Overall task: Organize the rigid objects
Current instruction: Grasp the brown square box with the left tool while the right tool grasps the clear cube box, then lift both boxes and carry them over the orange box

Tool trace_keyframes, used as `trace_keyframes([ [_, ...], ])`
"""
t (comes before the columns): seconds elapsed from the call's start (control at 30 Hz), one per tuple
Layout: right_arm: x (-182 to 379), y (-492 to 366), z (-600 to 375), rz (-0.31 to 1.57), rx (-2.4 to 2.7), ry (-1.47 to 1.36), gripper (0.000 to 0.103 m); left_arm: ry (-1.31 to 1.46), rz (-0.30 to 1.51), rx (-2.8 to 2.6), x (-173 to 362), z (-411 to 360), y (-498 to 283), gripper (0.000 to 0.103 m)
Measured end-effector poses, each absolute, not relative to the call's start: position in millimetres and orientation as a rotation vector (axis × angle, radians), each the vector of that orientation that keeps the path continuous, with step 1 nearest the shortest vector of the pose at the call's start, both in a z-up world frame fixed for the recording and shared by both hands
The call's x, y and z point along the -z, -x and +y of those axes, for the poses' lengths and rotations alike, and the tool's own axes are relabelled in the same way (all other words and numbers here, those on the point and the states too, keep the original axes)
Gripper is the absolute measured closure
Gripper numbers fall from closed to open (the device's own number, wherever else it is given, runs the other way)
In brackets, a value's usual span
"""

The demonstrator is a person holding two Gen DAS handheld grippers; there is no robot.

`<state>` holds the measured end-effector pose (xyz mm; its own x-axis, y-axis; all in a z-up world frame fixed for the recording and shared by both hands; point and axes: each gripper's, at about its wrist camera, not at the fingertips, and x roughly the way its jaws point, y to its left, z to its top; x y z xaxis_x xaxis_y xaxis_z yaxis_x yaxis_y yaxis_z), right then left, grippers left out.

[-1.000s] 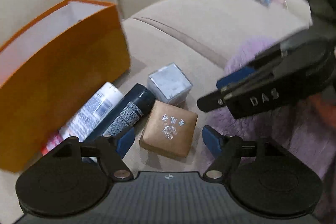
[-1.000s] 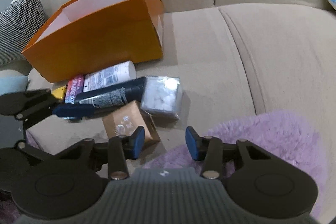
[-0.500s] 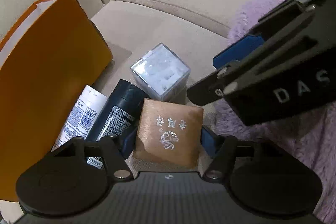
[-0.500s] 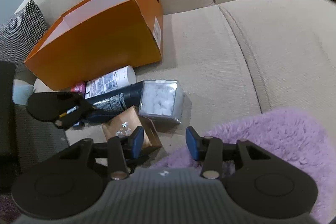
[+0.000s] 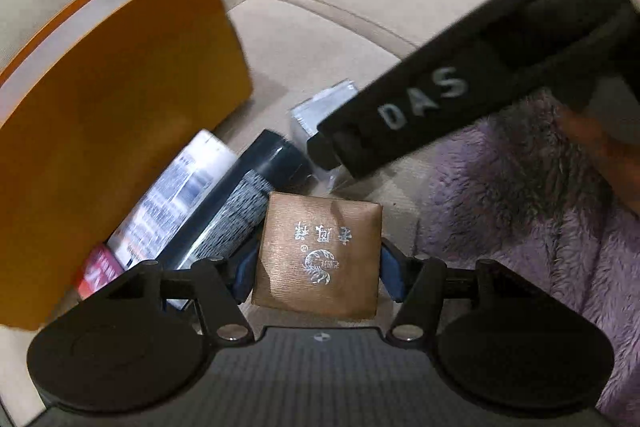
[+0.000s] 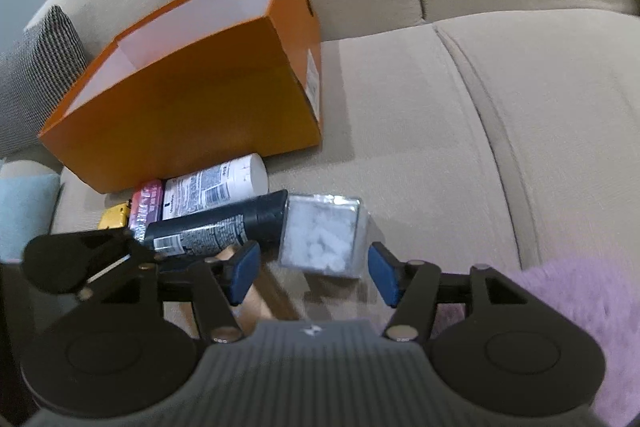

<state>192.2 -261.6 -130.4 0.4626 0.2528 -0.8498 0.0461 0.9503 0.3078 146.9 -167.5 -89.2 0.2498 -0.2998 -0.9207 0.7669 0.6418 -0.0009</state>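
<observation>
Here the beige sofa (image 6: 400, 131) fills both views; the open orange box (image 6: 188, 99) stands upper left of the right wrist frame, long axis running lower left to upper right. Against its near wall lie 2 containers, a white bottle (image 6: 218, 185) and a dark tube (image 6: 224, 227), both lengthwise along the box, caps toward frame right.

Left gripper (image 5: 318, 267): jaws have just been closing and its blue pads now bracket the brown square packet (image 5: 320, 251), low centre of the left wrist frame, printed face up; contact looks made, so I read it as gripped.

Right gripper (image 6: 312, 273): jaws have just been opening, empty, the clear cube (image 6: 320, 235) just beyond the tips.

Step in hand, by my reading: 2 pickups. Next: lift the packet toward the box; the right needs to advance, then close.
</observation>
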Motion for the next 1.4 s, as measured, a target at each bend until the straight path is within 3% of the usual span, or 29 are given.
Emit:
trace_keyframes([
  [0.13, 140, -205, -259, 1.128, -0.117, -0.289, 0.048, -0.496, 1.139, 0.732, 94, -158, -149, 0.033],
  [0.57, 144, -206, -250, 1.172, -0.123, -0.225, 0.051, -0.355, 1.133, 0.737, 90, -140, -154, 0.034],
  [1.0, 82, -179, -232, 1.056, -0.162, -0.138, 0.051, -0.057, 1.01, 0.644, 9, -69, -151, 0.034],
  [1.4, 11, -214, -220, 0.936, -0.266, -0.108, 0.052, 0.008, 0.897, 0.575, -46, -53, -222, 0.034],
])
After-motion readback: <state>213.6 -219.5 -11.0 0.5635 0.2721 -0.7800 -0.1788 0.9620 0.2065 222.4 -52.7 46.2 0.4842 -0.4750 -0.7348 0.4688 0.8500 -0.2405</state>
